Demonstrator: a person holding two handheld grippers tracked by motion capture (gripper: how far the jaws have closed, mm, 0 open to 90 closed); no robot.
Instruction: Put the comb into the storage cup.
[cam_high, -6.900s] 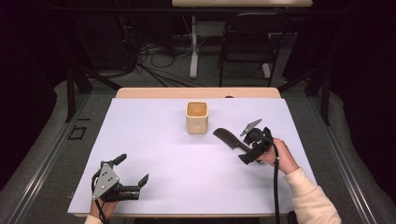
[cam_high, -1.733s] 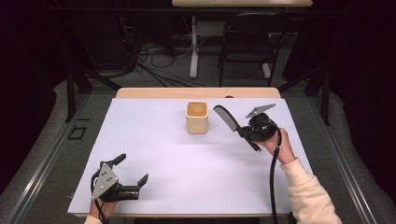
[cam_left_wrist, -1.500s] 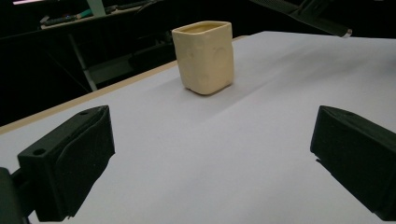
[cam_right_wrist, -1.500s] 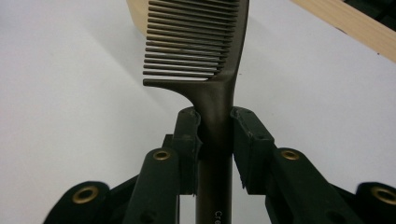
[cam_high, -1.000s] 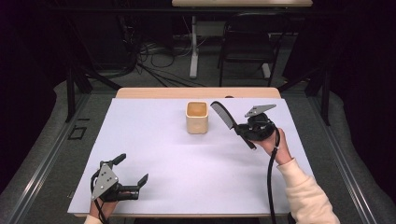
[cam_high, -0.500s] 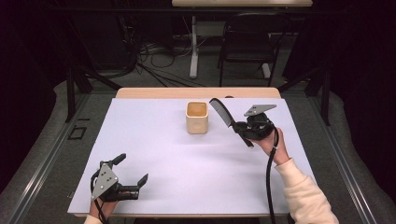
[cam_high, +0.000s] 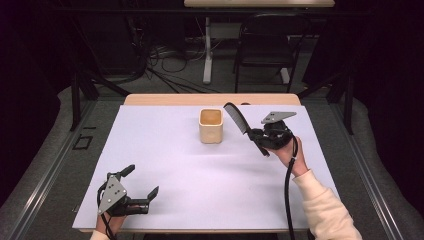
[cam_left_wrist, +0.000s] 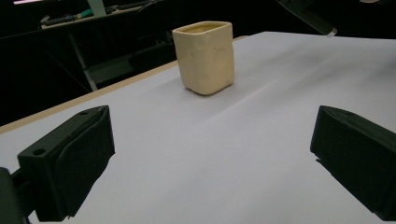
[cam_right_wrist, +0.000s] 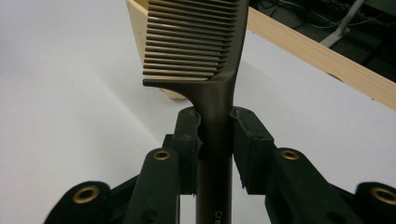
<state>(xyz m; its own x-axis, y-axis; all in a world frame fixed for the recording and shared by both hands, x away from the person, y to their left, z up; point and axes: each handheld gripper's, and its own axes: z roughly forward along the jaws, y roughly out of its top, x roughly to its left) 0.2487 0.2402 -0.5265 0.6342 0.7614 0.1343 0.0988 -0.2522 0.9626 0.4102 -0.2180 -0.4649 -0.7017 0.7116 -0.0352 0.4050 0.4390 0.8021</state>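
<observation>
From the high view, the right gripper is raised over the far right part of the white-covered table, its jaws pinching the handle of a dark comb that slants up and away toward the left; the comb's toothed end hangs just beside the upper right rim of a cream square cup, not yet over its mouth as far as this angle shows. The left gripper rests low at the near left corner, well apart from both, jaws spread and holding nothing. In the left gripper view the two black pads stand wide with bare table between them, the cup stands upright farther off, and a dark thing at the top right edge is cut off and cannot be identified. In the right gripper view the pads press on the comb's handle just below where the teeth begin; the lower handle, with partly readable lettering, runs out of frame, and the cup's interior is hidden behind the teeth. The comb looks light, stiff and smooth plastic, likely to pivot or slip in a narrow pinch, so the handle near the teeth seems the sound place to hold; the fine teeth should not be squeezed.
</observation>
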